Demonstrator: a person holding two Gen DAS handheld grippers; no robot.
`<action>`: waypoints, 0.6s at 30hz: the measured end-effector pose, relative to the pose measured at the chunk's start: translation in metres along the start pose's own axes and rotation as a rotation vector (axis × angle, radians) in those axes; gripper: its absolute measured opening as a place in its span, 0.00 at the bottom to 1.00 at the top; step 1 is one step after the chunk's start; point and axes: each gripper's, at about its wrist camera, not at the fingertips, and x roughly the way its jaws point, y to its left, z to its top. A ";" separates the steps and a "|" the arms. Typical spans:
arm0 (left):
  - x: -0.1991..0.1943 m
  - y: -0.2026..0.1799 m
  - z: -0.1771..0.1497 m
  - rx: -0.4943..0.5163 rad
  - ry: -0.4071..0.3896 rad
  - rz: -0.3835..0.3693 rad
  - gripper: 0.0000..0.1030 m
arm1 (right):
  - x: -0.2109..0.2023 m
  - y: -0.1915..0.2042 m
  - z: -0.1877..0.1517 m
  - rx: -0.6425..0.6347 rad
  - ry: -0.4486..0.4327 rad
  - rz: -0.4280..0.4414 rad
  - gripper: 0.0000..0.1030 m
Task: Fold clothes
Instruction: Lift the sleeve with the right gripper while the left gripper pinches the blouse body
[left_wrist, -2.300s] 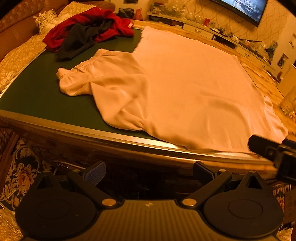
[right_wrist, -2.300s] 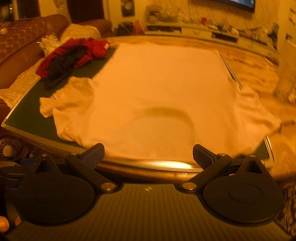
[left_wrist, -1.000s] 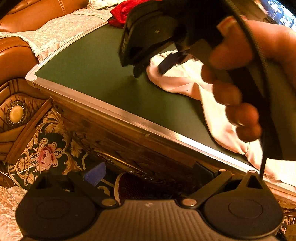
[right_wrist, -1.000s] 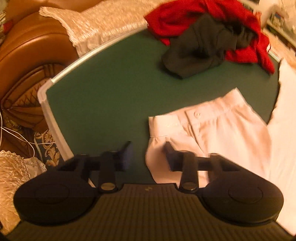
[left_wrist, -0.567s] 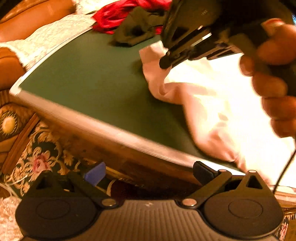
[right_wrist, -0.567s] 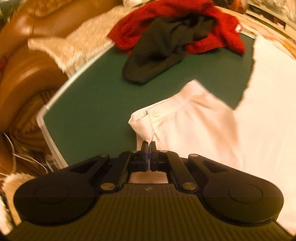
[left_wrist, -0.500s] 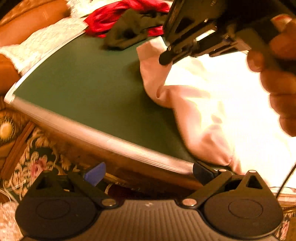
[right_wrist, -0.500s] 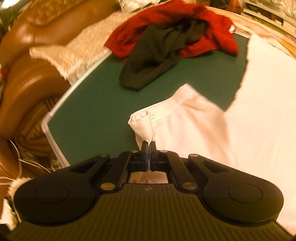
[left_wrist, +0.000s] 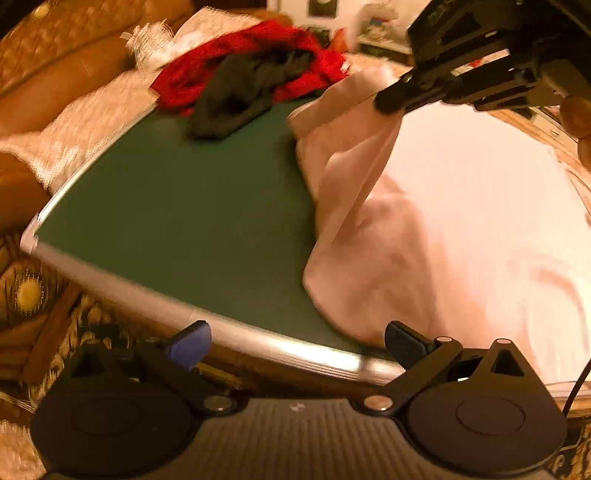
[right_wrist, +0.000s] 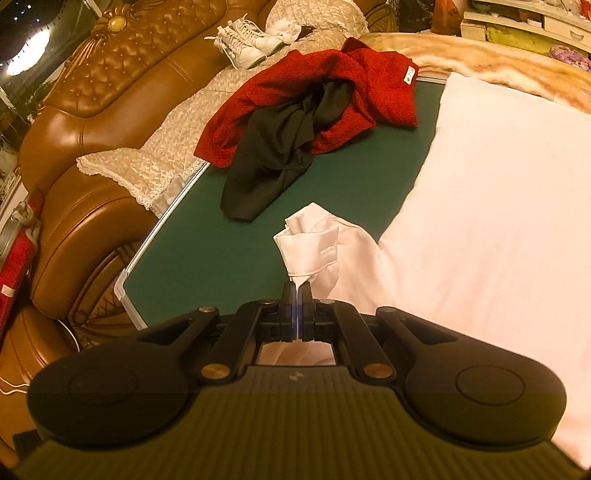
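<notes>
lifted since before, white shirt (right_wrist: 498, 206) cuff hangs downward from shut right claw (right_wrist: 296, 295); left claw (left_wrist: 295, 339) apart.

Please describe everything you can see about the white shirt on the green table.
The white shirt is thin woven cloth, its body spread flat on the green table. One sleeve has a buttoned cuff, pinched and lifted off the table by the shut right claw, so the cloth hangs in loose folds. A black garment lies apart from it. The left claw is open, not touching it.
</notes>
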 end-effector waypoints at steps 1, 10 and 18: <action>0.004 -0.003 0.005 0.004 -0.005 0.002 1.00 | 0.000 -0.002 0.000 0.005 -0.002 0.003 0.03; 0.027 -0.024 0.023 0.010 -0.043 -0.101 0.82 | -0.035 -0.036 -0.001 0.071 -0.053 0.025 0.03; 0.010 -0.059 0.041 0.102 -0.125 -0.197 0.11 | -0.075 -0.098 -0.005 0.183 -0.133 0.012 0.03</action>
